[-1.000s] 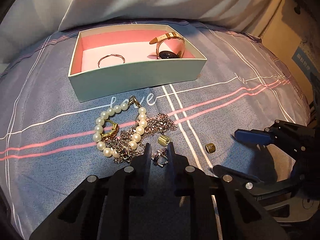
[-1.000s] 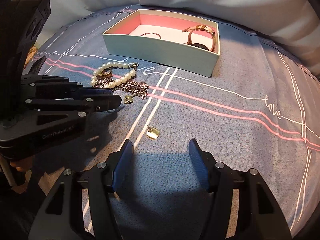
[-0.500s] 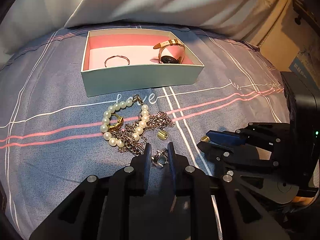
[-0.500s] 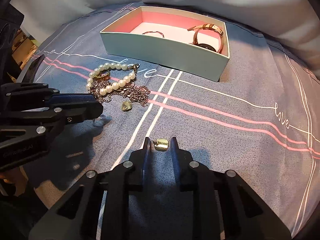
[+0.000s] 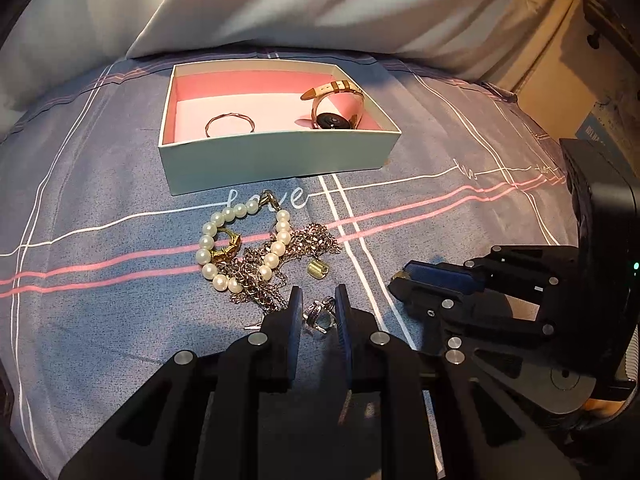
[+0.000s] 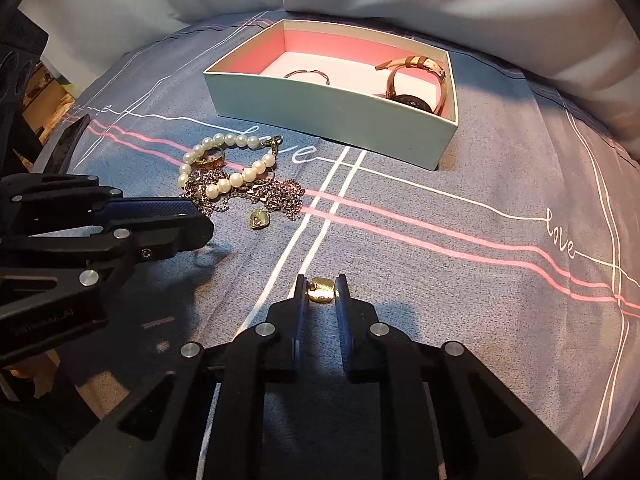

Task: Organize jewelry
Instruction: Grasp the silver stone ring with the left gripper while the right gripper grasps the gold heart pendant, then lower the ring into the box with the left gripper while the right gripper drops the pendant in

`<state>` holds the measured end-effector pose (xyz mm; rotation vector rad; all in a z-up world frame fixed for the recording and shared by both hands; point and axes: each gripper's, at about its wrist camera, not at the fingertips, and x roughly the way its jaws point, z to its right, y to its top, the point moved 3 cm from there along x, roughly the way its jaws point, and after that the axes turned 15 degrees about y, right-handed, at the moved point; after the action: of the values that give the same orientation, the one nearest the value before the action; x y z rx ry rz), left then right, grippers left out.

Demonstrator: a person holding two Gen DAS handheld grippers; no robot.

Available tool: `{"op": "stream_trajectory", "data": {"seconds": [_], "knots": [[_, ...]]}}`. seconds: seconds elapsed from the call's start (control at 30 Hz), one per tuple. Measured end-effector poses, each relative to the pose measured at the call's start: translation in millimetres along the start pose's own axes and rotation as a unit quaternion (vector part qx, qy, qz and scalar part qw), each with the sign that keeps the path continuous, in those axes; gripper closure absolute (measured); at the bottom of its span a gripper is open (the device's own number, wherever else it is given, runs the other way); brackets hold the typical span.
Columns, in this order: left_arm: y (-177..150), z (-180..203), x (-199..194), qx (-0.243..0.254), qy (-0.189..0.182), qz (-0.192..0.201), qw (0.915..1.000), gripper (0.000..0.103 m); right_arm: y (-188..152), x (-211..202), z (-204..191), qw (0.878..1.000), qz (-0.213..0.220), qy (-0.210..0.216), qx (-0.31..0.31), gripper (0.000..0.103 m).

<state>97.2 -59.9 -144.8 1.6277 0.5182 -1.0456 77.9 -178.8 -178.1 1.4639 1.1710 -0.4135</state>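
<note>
Closed in from a wide gape around the small gold earring [image 6: 322, 290] on the bedspread [image 6: 460, 264]: right gripper [image 6: 321, 289], jaws just narrowed to a slim gap with both pads apparently touching the piece. Pickup step in hand; next calls for a lift clear of the cloth and a carry to the open box [image 5: 280, 160], already holding a thin bangle [image 5: 230, 125] and a watch [image 5: 335, 108]. Nearly shut on a silver ring [image 5: 320, 316]: left gripper [image 5: 318, 312], beside the pearl bracelet [image 5: 240, 248] and tangled chain [image 5: 280, 264].
</note>
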Motion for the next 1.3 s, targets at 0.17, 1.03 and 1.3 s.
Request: {"op": "stream_trajectory", "data": {"seconds": [0.17,1.03,1.3], "knots": [[-0.4,-0.7,0.8,-0.002,0.0,-0.002,1.0,0.087,-1.1,-3.5,-0.8,1.0,0.004,0.0,0.003,0.088],[102.7,-30.6,-43.1,-0.055,0.023,0.087,0.9944,0.087,101.2,-55.1,-9.0,0.995,0.096,-0.009,-0.028,0.088],[140.2,-38.2,-11.2,-0.066,0.045,0.063,0.9948,0.087,143.5,-31.1,15.0,0.996,0.087,-0.017,-0.011,0.088]]}}
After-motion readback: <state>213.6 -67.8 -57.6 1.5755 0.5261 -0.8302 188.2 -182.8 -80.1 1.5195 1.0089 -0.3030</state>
